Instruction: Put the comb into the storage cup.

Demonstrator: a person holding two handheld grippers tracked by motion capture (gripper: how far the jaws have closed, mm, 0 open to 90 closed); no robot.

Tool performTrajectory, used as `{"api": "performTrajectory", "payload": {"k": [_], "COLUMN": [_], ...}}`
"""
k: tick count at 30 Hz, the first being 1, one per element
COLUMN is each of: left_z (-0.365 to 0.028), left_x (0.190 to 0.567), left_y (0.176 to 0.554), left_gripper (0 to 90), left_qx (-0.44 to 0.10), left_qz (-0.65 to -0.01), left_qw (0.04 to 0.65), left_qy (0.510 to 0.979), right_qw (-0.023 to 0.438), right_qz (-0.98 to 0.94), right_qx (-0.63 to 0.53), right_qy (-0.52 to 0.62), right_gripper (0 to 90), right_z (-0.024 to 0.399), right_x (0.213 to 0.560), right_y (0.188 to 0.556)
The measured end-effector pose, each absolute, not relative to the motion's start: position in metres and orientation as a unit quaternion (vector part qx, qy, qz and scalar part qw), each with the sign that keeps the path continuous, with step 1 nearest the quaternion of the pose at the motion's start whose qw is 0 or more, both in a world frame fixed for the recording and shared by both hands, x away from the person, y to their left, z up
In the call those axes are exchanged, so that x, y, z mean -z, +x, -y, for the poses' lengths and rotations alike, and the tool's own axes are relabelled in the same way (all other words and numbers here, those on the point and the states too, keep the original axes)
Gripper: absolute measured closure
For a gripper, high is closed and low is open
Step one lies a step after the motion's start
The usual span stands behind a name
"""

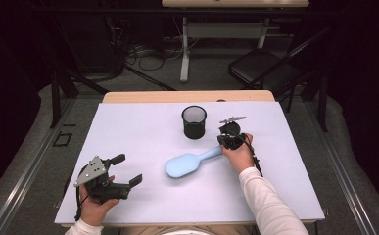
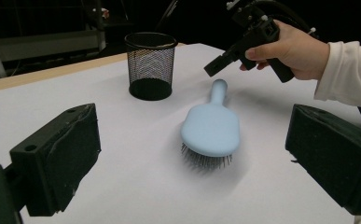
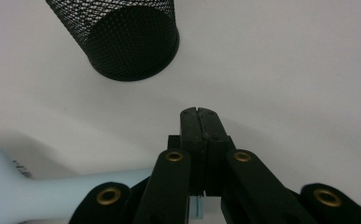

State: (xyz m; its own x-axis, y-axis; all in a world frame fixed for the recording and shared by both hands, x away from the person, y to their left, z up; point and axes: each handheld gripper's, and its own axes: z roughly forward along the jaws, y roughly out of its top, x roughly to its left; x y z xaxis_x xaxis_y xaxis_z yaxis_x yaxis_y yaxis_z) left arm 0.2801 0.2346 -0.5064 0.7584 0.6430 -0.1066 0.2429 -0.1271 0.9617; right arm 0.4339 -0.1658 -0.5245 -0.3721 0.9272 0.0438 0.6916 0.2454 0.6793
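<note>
Nearest you, your left gripper (image 1: 128, 170) sits at the near left of the white table (image 1: 143, 205), cradled in your left hand (image 1: 95, 208), jaws spread wide with nothing between them. In the left gripper view those two black pads frame the scene, and the table surface shows bare between them.

Just past that, the light blue hairbrush (image 1: 189, 162) lies at the middle of the table, bristles down, its rounded head toward you and its handle running up and to the right. From the left gripper view its bristles (image 2: 206, 161) press against the table under the head.

Further on, your right hand (image 1: 239, 155) holds the right gripper (image 1: 225, 141) right over the end of the handle. In the right gripper view its jaws are pressed together, tip to tip, with the handle (image 3: 75, 186) passing beneath the linkage; whether they pinch it, you cannot tell from here.

Farthest back, the black mesh cup (image 1: 194, 122) stands upright, just beyond the gripper and apart from the hairbrush.
</note>
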Motion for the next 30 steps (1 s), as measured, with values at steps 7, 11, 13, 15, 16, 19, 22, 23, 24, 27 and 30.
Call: {"api": "performTrajectory", "payload": {"k": [7,11,13,15,16,19,22,23,24,27,30], "left_z": [-0.235,-0.235,-0.235,-0.235,-0.235,-0.235,-0.235,-0.235,-0.235,-0.235,-0.235], "left_x": [0.507,0.507,0.507,0.507,0.507,0.507,0.507,0.507,0.507,0.507,0.507], "left_y": [0.28,0.281,0.281,0.281,0.281,0.281,0.281,0.281,0.281,0.281,0.281], "left_gripper": [3.4,3.4,3.4,3.5,3.4,3.5,3.5,3.6,3.6,3.6,3.6], "left_qx": [-0.169,-0.169,-0.169,-0.169,-0.169,-0.169,-0.168,-0.167,-0.167,-0.167,-0.167], "left_qz": [-0.302,-0.302,-0.303,-0.302,-0.302,-0.302,-0.301,-0.301,-0.301,-0.301,-0.301], "left_qw": [0.588,0.587,0.587,0.587,0.587,0.587,0.587,0.587,0.587,0.587,0.587], "left_qy": [0.731,0.732,0.732,0.732,0.732,0.732,0.732,0.732,0.733,0.733,0.733], "right_qw": [0.182,0.176,0.176,0.174,0.173,0.174,0.171,0.17,0.17,0.164,0.158], "right_qz": [-0.764,-0.763,-0.764,-0.765,-0.765,-0.766,-0.765,-0.764,-0.765,-0.764,-0.764], "right_qx": [-0.302,-0.299,-0.297,-0.295,-0.296,-0.294,-0.294,-0.294,-0.294,-0.294,-0.295], "right_qy": [0.54,0.546,0.545,0.546,0.545,0.544,0.547,0.548,0.547,0.55,0.552], "right_gripper": [90.0,90.0,90.0,90.0,90.0,90.0,90.0,90.0,90.0,90.0,90.0], "right_z": [0.167,0.167,0.167,0.166,0.166,0.166,0.166,0.166,0.166,0.168,0.169], "right_x": [0.534,0.537,0.538,0.539,0.539,0.54,0.54,0.54,0.54,0.54,0.54], "right_y": [0.44,0.442,0.442,0.442,0.442,0.442,0.442,0.442,0.442,0.442,0.442]}}
